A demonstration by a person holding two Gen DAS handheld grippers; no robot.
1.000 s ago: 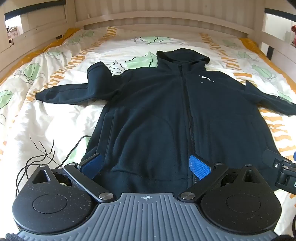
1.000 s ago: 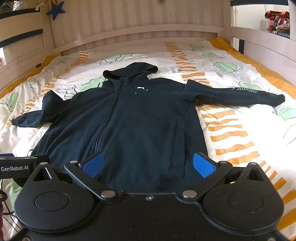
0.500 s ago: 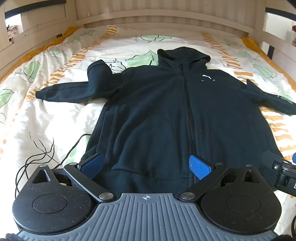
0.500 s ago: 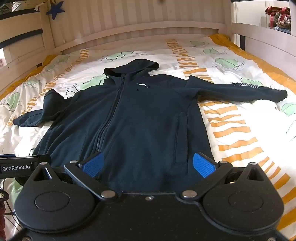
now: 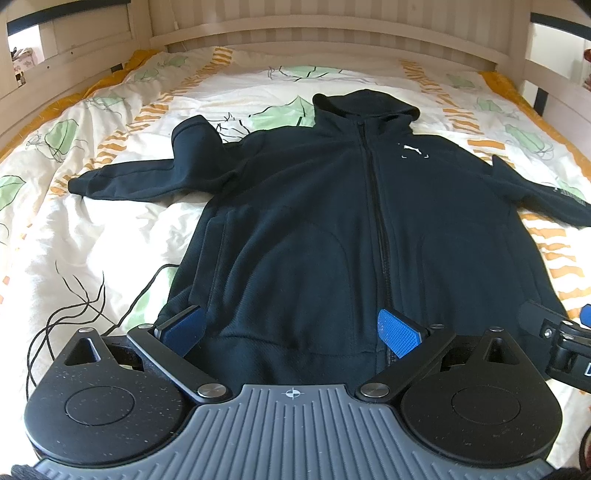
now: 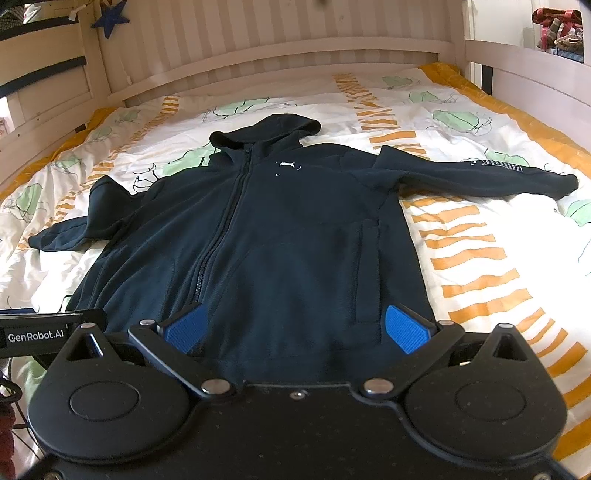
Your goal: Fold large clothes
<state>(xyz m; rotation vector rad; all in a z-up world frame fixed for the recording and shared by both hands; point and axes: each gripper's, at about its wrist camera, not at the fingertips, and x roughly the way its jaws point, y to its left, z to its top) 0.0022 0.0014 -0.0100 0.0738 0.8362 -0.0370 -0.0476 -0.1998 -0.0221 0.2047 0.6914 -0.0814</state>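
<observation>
Hoodie (image 5: 332, 229) first: we see a dark zip-up one spread front-side up on the bed cover (image 5: 110, 236), its hood (image 5: 364, 105) toward the slatted headboard (image 5: 325, 40) and its hem toward us. The zip (image 5: 376, 206) is closed from hem to collar, and a small white logo (image 5: 408, 149) sits on the chest.

From the left wrist camera, the sleeve (image 5: 147, 179) on the left of the picture reaches out across the cover, with a raised fold of cloth near the shoulder. The other sleeve (image 6: 480, 175) shows best from the right wrist camera — it lies stretched out flat to the right, with pale lettering along it.

We hold the left gripper (image 5: 291, 328) over the hem, its jaws spread wide, blue pads (image 5: 397, 332) apart with cloth showing between them; the pads grip nothing. Whether they touch the cloth we cannot tell. The right gripper (image 6: 295, 328) sits the same way over the hem on the other side of the zip — jaws wide, blue pads (image 6: 404, 328) well apart, nothing between them but the hoodie lying below.

Each camera catches a bit of the other tool at the edge of its picture: a black part at the right of the left view, a labelled black bar (image 6: 40, 334) at the left of the right view.

The cover is white with green leaves and orange stripes, with an orange border near the pale wooden side rails (image 6: 517, 74). A blue star (image 6: 109, 20) hangs at the upper left of the right view.
</observation>
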